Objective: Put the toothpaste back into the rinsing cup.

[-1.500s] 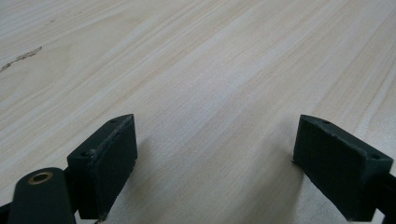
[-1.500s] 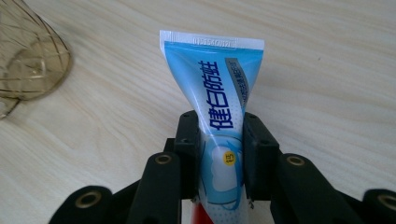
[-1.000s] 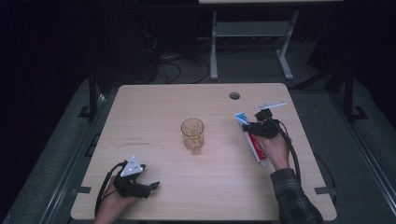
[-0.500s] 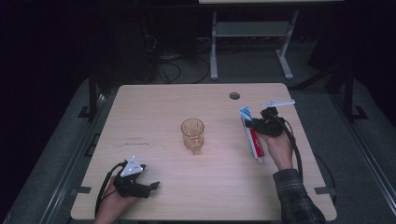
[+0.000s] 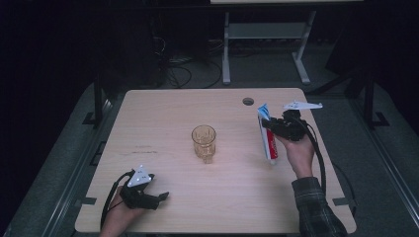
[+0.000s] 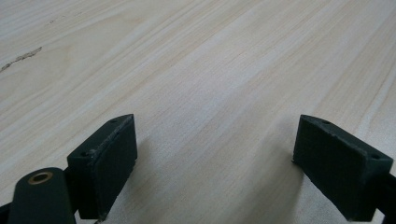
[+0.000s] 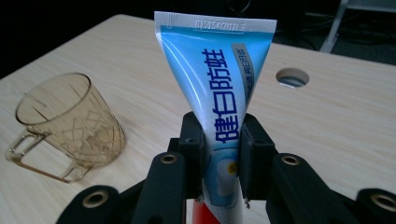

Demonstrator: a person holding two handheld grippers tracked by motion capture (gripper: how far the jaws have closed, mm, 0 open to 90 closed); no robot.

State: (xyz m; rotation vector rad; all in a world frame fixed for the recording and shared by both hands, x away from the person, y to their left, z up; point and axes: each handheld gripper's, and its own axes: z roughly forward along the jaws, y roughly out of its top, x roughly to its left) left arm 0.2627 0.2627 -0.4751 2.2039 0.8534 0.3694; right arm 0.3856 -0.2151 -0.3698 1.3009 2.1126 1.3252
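My right gripper (image 7: 219, 154) is squeezing the toothpaste tube (image 7: 219, 79) — its crimped end is pointing up, near the cup (image 5: 204, 141). My left gripper (image 6: 215, 168) is sitting wide open over the table (image 5: 173, 113).

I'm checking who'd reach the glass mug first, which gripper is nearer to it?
Right, narrowly. The right gripper holds a toothpaste tube just right of the mug; the left gripper rests open near the table's front edge.

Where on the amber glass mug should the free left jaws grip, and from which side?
Grip the amber glass mug across its upper wall, coming from its left: it stands upright, and its handle points toward the person, leaving that side clear for the open left gripper.
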